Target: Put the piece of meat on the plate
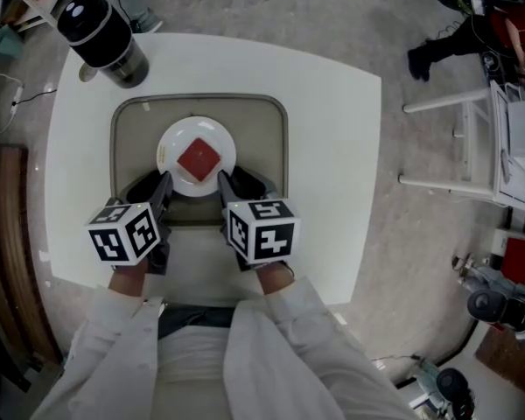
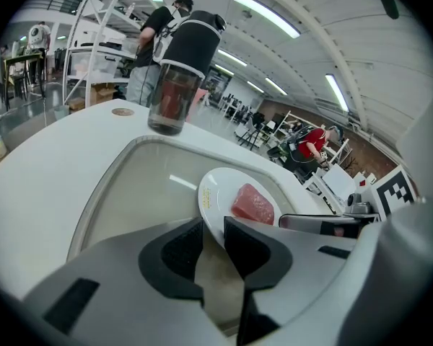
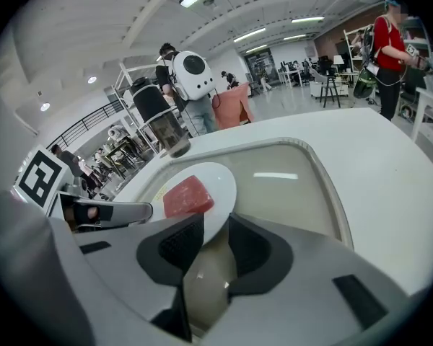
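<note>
Left claw (image 1: 156, 185) and right claw (image 1: 236, 183) clamp the plate (image 1: 177, 136) side by side.

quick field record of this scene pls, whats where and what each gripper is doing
table: white
tray: beige, lying on the table
plate: white, round, inside the tray
meat: red piece, on the middle of the plate
left gripper: jaws closed on the plate's near left rim
right gripper: jaws closed on the plate's near right rim
jar: dark lid, at the table's far left corner, outside the tray
task state: meat already on the plate
</note>
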`<state>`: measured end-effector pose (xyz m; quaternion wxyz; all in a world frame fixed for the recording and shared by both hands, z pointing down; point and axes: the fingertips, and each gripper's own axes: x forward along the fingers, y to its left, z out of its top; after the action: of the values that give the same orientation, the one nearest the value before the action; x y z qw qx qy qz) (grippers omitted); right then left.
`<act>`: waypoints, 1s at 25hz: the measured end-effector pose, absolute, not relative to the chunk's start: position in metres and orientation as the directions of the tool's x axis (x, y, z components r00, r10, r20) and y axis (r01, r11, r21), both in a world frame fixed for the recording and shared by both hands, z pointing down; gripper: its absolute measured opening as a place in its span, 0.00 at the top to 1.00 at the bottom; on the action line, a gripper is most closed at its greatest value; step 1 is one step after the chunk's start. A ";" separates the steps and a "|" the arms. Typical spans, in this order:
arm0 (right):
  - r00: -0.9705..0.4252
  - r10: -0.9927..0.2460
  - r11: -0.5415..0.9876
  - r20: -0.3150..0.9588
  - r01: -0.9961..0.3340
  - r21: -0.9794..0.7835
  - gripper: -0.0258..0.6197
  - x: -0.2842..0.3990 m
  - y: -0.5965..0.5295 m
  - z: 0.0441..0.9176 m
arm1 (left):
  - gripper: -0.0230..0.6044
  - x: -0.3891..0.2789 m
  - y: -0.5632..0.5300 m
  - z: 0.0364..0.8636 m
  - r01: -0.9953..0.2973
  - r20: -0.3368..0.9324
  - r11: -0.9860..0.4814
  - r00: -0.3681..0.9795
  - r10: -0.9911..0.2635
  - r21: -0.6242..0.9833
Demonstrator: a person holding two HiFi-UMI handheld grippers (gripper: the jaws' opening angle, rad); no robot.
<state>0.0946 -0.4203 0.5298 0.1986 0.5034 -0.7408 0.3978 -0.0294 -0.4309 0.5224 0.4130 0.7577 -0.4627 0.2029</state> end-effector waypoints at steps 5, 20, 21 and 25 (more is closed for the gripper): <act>-0.412 -0.616 0.157 0.671 -0.899 -0.408 0.81 0.097 -0.414 0.517 | 0.84 -0.032 -0.425 0.510 -0.860 0.654 -0.235 0.501 -0.567 0.454; -0.458 -0.791 0.311 0.405 -0.872 -0.378 0.89 0.073 -0.326 0.401 | 0.84 -0.040 -0.331 0.421 -0.749 0.463 -0.411 0.651 -0.601 0.519; -0.462 -0.796 0.317 0.391 -0.869 -0.381 0.90 0.070 -0.316 0.397 | 0.84 -0.042 -0.320 0.416 -0.745 0.454 -0.425 0.657 -0.602 0.515; -0.460 -0.809 0.318 0.366 -0.866 -0.386 0.92 0.060 -0.272 0.391 | 0.85 -0.051 -0.280 0.398 -0.737 0.420 -0.464 0.668 -0.615 0.492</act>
<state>0.0605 -0.2720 0.3906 0.0525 0.5168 -0.8102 0.2714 -0.0511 -0.2805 0.3981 0.3321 0.8506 -0.3972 0.0918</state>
